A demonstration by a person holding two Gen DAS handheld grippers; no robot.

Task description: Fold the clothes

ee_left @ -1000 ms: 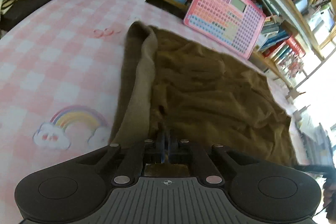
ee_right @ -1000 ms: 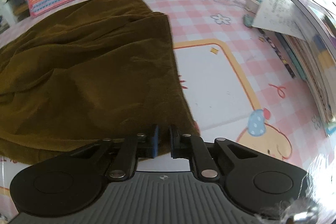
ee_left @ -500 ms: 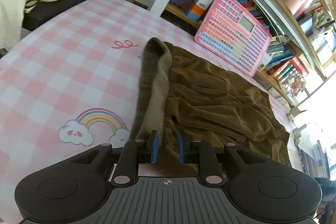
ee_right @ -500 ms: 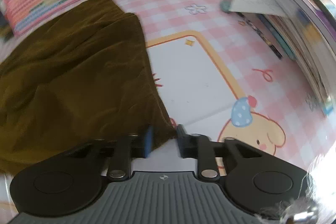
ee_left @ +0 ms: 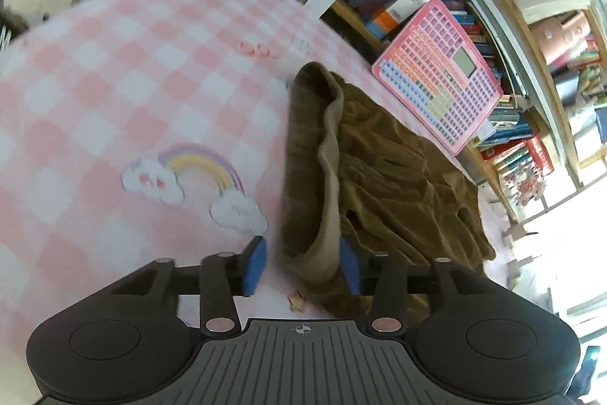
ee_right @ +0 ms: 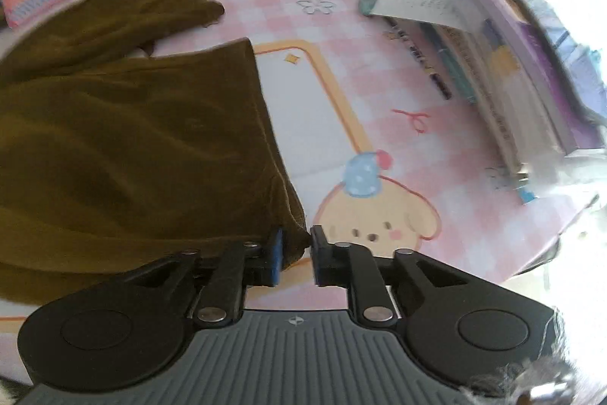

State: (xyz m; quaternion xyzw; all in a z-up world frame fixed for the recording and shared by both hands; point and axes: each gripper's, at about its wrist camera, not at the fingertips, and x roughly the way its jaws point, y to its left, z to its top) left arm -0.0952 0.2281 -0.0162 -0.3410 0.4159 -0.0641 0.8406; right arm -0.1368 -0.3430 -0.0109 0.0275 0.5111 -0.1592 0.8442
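Each fisheye camera sat just behind its gripper's fingers, looking steeply down at close range. The left view faced along the waistband end of the crumpled brown fabric garment (ee_left: 398, 177) toward crowded shelves. The right view faced its hem edge (ee_right: 132, 139). Both views shared the garment and the leaning pink plastic keypad toy (ee_left: 440, 71).
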